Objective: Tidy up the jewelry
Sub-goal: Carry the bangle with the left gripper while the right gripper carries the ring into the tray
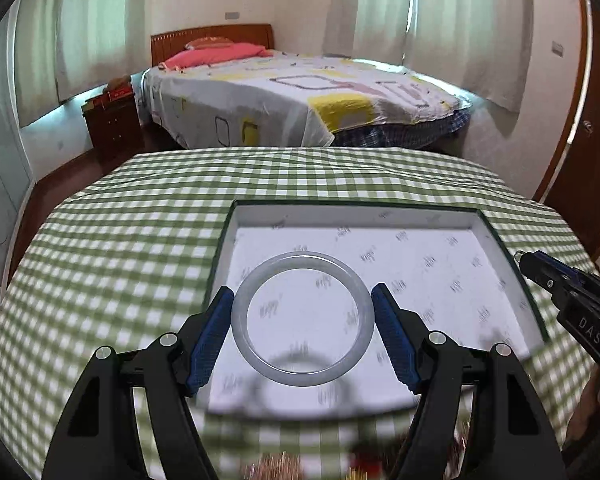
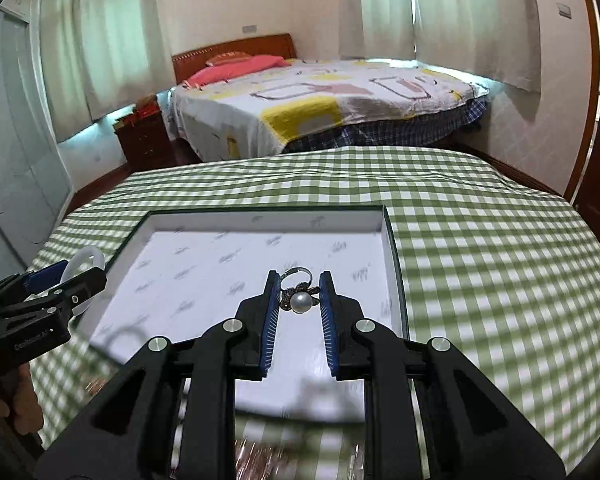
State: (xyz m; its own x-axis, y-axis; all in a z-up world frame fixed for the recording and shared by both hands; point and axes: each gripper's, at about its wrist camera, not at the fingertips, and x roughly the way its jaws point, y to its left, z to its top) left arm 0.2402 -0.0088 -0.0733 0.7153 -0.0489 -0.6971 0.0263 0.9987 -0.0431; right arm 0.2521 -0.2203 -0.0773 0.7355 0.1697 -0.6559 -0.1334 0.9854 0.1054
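left gripper [image 1: 303, 316] fingers clamp a pale bangle [image 1: 302, 319]; right gripper [image 2: 300, 292] fingers clamp a pearl ring [image 2: 300, 295].

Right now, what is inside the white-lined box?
Nothing rests in the box: only its printed paper lining shows. The bangle and the pearl ring hang over it in the jaws. The near edge is hidden behind both grippers.

Bangle [image 1: 303, 319] between left gripper [image 1: 303, 300] jaws

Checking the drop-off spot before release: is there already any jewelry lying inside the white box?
No. The box floor shows only printed paper; the bangle and pearl ring are held above it by the grippers.
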